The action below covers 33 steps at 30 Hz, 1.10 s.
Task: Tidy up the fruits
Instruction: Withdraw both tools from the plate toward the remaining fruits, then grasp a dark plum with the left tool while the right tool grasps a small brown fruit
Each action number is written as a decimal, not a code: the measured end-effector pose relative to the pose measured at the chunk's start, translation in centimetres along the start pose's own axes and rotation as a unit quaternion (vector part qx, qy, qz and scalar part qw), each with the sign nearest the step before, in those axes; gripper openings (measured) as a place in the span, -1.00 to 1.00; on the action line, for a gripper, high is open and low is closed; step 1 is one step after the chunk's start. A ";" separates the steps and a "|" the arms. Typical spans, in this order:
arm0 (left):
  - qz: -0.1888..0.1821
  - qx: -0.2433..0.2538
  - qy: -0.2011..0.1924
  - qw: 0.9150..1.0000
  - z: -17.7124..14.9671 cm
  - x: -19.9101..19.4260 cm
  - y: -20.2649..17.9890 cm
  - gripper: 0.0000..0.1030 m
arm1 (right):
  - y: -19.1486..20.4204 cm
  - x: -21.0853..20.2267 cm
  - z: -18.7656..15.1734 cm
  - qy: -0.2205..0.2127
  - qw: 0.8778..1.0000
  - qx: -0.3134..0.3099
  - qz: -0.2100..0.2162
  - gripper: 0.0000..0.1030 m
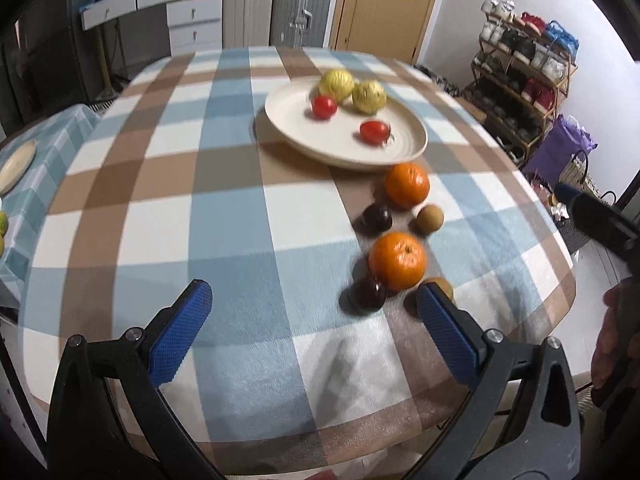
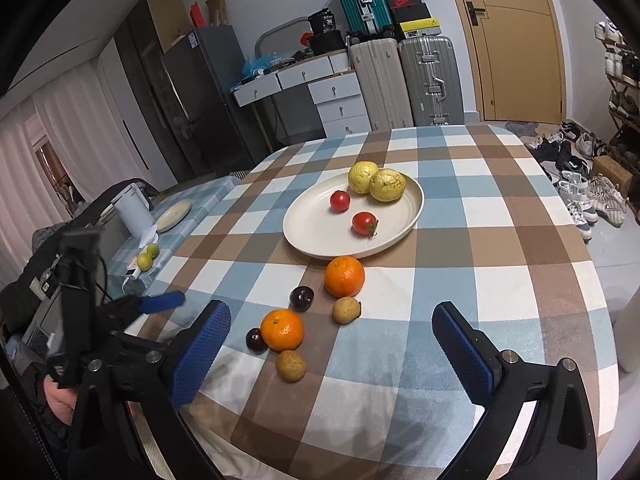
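On the checked table (image 2: 500,248), centre frame, a cream plate (image 2: 320,236) is holding two yellow fruits (image 2: 387,185) and two tomatoes (image 2: 364,223). Below it, loose fruit is trailing toward the lower left: oranges (image 2: 344,276), dark plums (image 2: 301,298), brown lychees (image 2: 346,310). Left gripper (image 1: 314,302) and right gripper (image 2: 331,322) are both hovering wide apart, holding nothing.

home — suitcases (image 2: 404,80), shoe rack (image 1: 520,76)

We see soft, matt checked cloth (image 2: 460,280) over the worktop, a smooth cream plate (image 2: 316,236) with faint ridges, glossy tomatoes (image 2: 340,201), dimpled oranges (image 2: 344,277) and rough-skinned yellow fruits (image 2: 387,185)
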State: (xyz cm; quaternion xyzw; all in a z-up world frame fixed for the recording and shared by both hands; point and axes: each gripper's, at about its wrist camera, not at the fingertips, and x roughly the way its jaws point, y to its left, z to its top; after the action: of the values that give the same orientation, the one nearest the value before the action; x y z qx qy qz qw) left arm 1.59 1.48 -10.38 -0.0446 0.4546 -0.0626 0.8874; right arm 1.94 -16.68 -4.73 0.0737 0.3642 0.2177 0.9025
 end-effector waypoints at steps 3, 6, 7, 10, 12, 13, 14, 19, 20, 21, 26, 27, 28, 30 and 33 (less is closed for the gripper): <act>0.013 0.017 0.015 1.000 -0.3 1.1 -0.8 0.99 | 0.1 -0.2 0.0 -0.002 1.000 -0.002 0.003 1.00; 0.016 0.028 0.025 0.999 -0.4 2.0 -1.5 0.99 | 0.3 -0.4 0.1 -0.005 1.000 -0.004 0.007 1.00; 0.025 0.035 0.027 0.999 -0.5 2.4 -1.9 0.99 | 0.3 -0.5 0.2 -0.006 1.000 -0.005 0.008 1.00; 0.031 0.044 0.032 0.998 -0.5 3.0 -2.3 0.99 | 0.4 -0.6 0.2 -0.008 1.000 -0.006 0.011 1.00; 0.035 0.051 0.031 0.998 -0.4 3.3 -2.6 0.99 | 0.5 -0.7 0.2 -0.009 1.000 -0.007 0.012 1.00; 0.037 0.054 0.030 0.997 -0.4 3.4 -2.7 0.97 | 0.5 -0.7 0.2 -0.009 1.000 -0.008 0.012 1.00; 0.038 0.056 0.029 0.997 -0.4 3.4 -2.8 0.95 | 0.5 -0.7 0.2 -0.009 1.000 -0.007 0.012 1.00; 0.031 0.061 0.024 0.997 0.1 3.9 -3.0 0.78 | 0.6 -0.6 0.3 -0.007 1.000 -0.007 0.014 1.00; 0.024 0.061 0.024 0.998 0.1 4.0 -3.0 0.73 | 0.6 -0.6 0.3 -0.007 1.000 -0.006 0.014 1.00; 0.018 0.059 0.024 0.998 0.2 4.1 -3.0 0.68 | 0.6 -0.6 0.3 -0.006 1.000 -0.007 0.015 1.00; -0.007 0.064 0.025 0.998 0.1 3.9 -3.4 0.33 | 0.6 -0.6 0.2 -0.006 1.000 -0.006 0.015 1.00; -0.012 0.067 0.027 0.997 0.0 3.9 -3.6 0.22 | 0.6 -0.6 0.2 -0.006 1.000 -0.006 0.015 1.00; -0.015 0.069 0.030 0.997 0.0 4.0 -3.7 0.07 | 0.6 -0.6 0.2 -0.005 1.000 -0.006 0.015 1.00; -0.017 0.072 0.038 0.996 -0.2 4.3 -3.9 -0.05 | 0.6 -0.6 0.2 -0.004 1.000 -0.004 0.015 1.00; -0.023 0.074 0.039 0.996 -0.3 4.2 -4.0 -0.27 | 0.5 -0.6 0.3 -0.004 1.000 -0.003 0.015 1.00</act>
State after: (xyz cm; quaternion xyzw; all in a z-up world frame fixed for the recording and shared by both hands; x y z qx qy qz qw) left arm 3.47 -3.12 -13.39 0.0135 0.4819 -0.1182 0.8681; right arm 1.55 -16.47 -4.00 0.0771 0.3587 0.2320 0.9009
